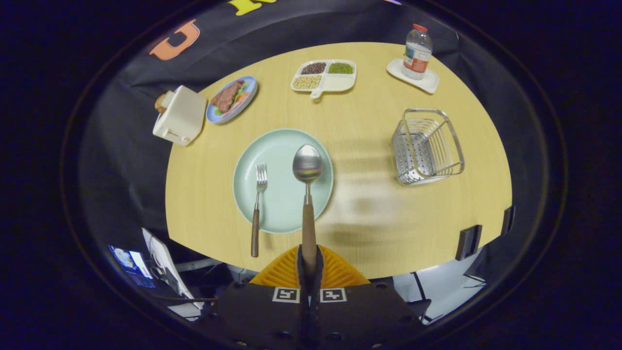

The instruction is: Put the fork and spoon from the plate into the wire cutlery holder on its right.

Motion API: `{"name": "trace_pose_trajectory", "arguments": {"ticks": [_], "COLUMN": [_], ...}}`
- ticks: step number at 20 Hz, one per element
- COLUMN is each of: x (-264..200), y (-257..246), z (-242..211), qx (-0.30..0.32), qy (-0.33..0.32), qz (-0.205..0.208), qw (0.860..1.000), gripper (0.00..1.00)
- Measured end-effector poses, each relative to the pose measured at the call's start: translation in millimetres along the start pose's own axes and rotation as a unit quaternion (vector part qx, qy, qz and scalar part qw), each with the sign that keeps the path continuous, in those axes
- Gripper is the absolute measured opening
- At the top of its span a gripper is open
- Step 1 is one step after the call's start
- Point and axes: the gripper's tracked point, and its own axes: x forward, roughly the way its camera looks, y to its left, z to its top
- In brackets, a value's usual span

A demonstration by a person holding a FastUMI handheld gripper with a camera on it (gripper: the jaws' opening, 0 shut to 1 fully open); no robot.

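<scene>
Holding the spoon (307, 167) by its wooden handle, the fingers (316, 265) press in on it from both sides; the gripper (309, 272) sits over the near edge of the table (204, 194). Spoon points straight ahead, bowl above the right half of the pale green plate (282, 146); whether it is touching the plate or lifted off it, cannot tell.

Fork (257, 209) lies on the left part of the plate, tines away from the gripper, wooden handle running off the plate's near rim toward the near table edge.

Wire cutlery holder (426, 146) stands right of the plate, well apart from it, close to the right table edge, nothing in it. Bare table between plate and holder, and along the near edge ahead of the holder.

Far side: toaster (180, 115) at the far left edge, blue plate of food (232, 99) just beside it, divided tray of beans (324, 76) at the far middle, bottle (417, 51) on a white coaster (430, 83) at the far right corner.
</scene>
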Motion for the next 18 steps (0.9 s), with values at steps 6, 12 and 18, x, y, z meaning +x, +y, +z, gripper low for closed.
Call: {"name": "trace_pose_trajectory", "arguments": {"ticks": [6,12,18], "x": [-68,-93,-64], "y": [-36,-106,-124], "z": [29,35,27], "qx": [0.029,0.036,0.09], "qy": [-0.007,0.004,0.077], "qz": [0.003,-0.054,-0.054], "qw": [1.0,0.998,0.992], "gripper": [0.0,0.0,0.0]}}
